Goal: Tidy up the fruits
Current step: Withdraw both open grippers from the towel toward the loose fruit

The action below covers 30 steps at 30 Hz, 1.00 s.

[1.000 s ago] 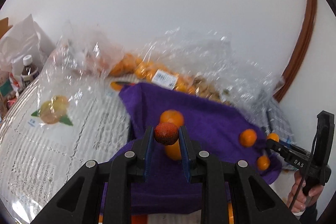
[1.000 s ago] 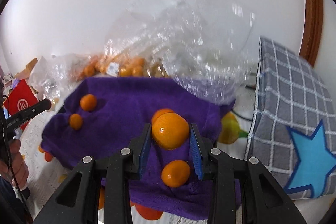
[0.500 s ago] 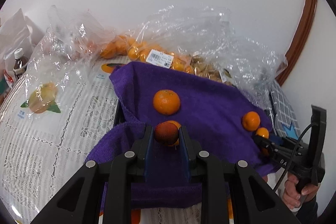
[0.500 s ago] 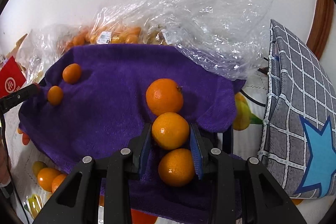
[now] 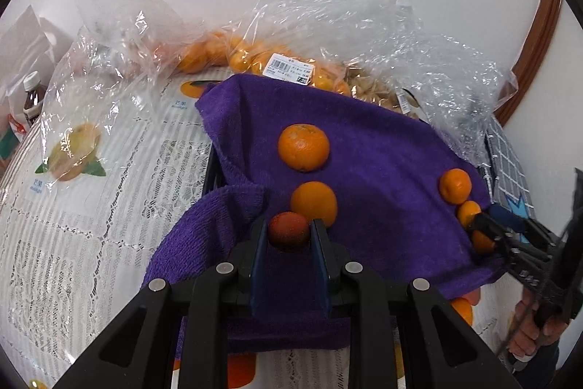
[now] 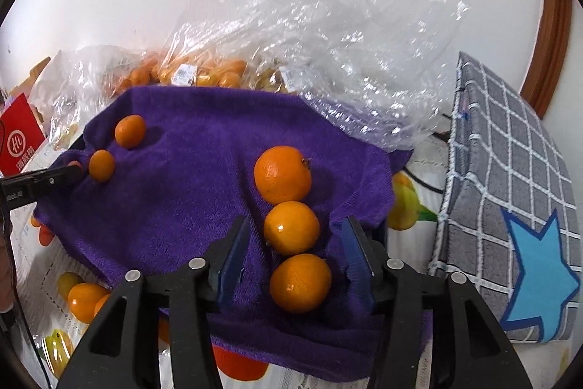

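Note:
A purple towel (image 5: 382, 170) drapes over a black basket. My left gripper (image 5: 288, 229) is shut on a small dark red fruit (image 5: 288, 230), low over the towel's near fold. Just beyond it lie two oranges (image 5: 314, 204) (image 5: 303, 147). In the right wrist view three oranges sit in a row on the towel (image 6: 182, 199). The middle orange (image 6: 291, 227) lies between the fingers of my right gripper (image 6: 297, 225). Its jaws are opening and the pads stand clear of the orange. The near orange (image 6: 300, 282) and the far, bigger orange (image 6: 282, 173) flank it.
Clear plastic bags (image 5: 291, 61) of small oranges and nuts lie behind the towel against the white wall. A grey checked cushion with a blue star (image 6: 510, 199) stands at the right. A lace tablecloth (image 5: 91, 225) with fruit prints covers the table, and a bottle (image 5: 32, 93) stands far left.
The right jaws have parted and let go of the orange, which now rests on the towel. The left gripper has come down toward the towel with the red fruit still clamped.

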### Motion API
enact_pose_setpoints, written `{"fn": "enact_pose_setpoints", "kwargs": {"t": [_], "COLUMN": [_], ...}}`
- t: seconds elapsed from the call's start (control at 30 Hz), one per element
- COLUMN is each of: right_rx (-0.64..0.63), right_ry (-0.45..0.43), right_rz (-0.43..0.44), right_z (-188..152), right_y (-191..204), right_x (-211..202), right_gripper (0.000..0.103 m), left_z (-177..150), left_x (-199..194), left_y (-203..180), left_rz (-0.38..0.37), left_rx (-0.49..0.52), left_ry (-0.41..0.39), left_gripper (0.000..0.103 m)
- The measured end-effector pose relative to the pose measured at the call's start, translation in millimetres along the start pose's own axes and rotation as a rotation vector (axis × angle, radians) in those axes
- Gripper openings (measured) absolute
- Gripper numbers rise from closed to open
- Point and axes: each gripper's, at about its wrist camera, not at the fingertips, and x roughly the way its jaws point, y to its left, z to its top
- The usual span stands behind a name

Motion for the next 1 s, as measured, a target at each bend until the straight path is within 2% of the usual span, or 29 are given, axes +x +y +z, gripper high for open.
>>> {"fn": "enact_pose_setpoints", "kwargs": {"t": [0.13,0.37,0.57,0.7,0.8,1.0], "right_rx": [0.019,0.058,0.058,0.106,0.123,0.116], "right_ry": [-0.063,-0.078,-0.158,-0.13,-0.099,-0.111], "right_rz": [0.008,0.021,-0.003,0.056,0.07,0.09], "right_z": [-2,-2,-4,0,5,2], "right_y": [-5,-7,-5,-11,-9,5], "right_x": [-17,-19,-29,-30,-36,-63], "right_gripper": [0.059,0.058,0.059,0.059,0.059,0.059], "left_z": [1,1,1,1,1,-1], "left_x": [2,3,-2,-15,-21,-33], "left_y": [0,-1,0,-1,-2,-8], "left_rz": [0.012,0.018,-0.003,-0.014,-0.013,-0.048], "left_rx": [0.009,0.016,0.005,0.007,0.008,0.034], "left_ry": [-0.002,-0.006,-0.031,-0.101,-0.132,-0.182], "left_gripper": [0.023,0.023,0.035,0.05,0.05,0.05]}}
